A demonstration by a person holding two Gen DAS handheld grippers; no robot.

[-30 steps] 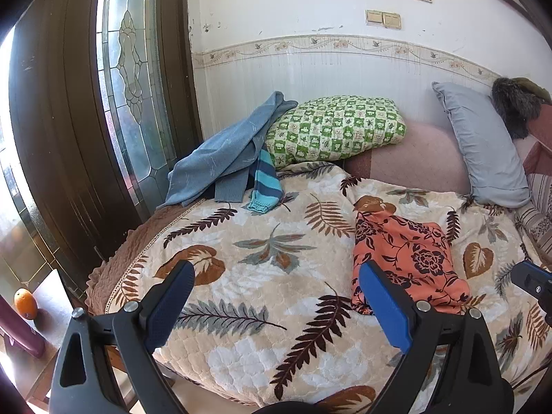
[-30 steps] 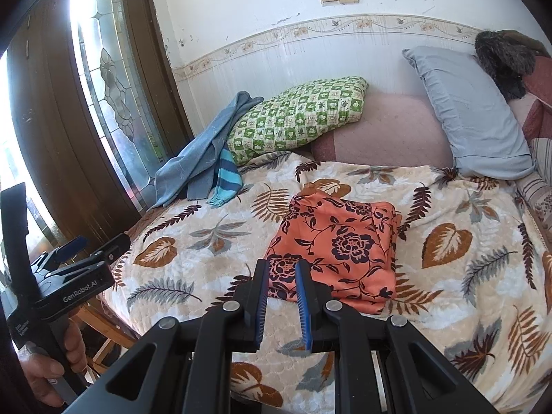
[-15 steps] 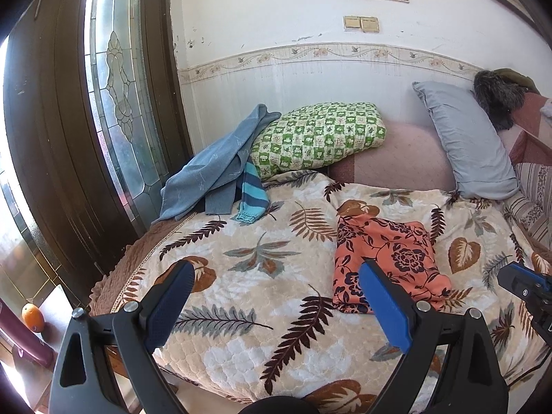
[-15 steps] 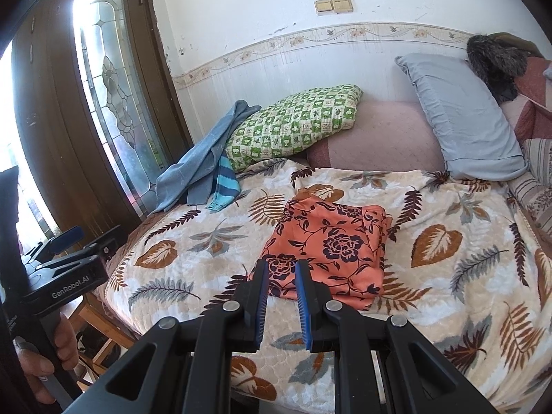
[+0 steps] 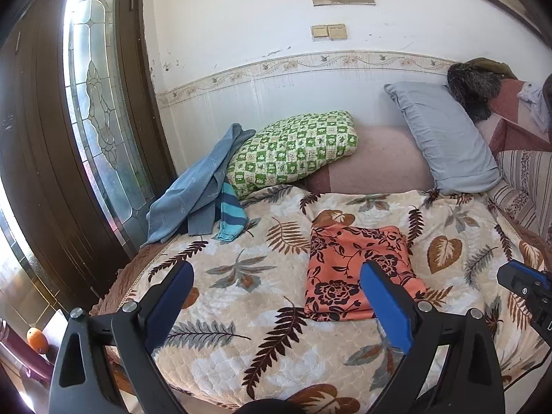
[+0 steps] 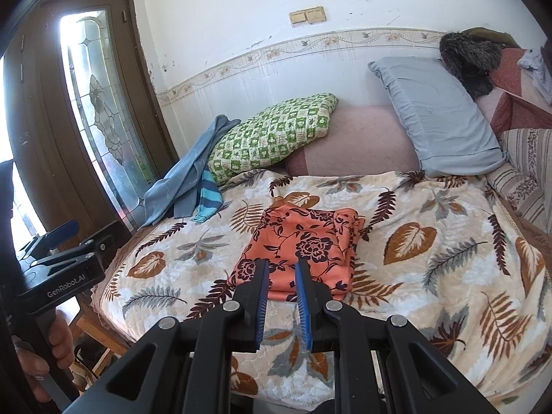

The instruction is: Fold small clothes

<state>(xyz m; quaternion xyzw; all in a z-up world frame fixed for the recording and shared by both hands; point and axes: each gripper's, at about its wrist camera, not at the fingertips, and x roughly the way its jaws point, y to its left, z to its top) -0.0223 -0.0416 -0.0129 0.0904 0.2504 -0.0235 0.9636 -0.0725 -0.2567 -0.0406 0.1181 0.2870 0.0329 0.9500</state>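
Note:
An orange garment with dark flowers [image 5: 358, 272] lies folded into a neat rectangle in the middle of the leaf-print bedspread [image 5: 241, 327]. My left gripper [image 5: 276, 269] hovers wide open over the bed's near edge, left of the garment, with nothing between its blue pads. In the right wrist view the same garment [image 6: 303, 245] lies just beyond my right gripper [image 6: 282, 262], whose jaws stand a narrow gap apart and hold nothing. The right gripper [image 5: 521, 283] also shows at the right edge of the left view. A hand holds the left gripper [image 6: 82, 238] at the far left.
A heap of blue clothes [image 5: 193, 200] with a teal striped sleeve [image 5: 231, 214] lies at the bed's far left corner. A green checked pillow [image 5: 293, 148] and a grey pillow [image 5: 445, 141] rest against the wall. A glazed wooden door [image 5: 96, 131] stands left.
Both grippers have drawn back and risen from the bed, so the folded orange garment looks smaller and farther. The jaws of both have kept their width.

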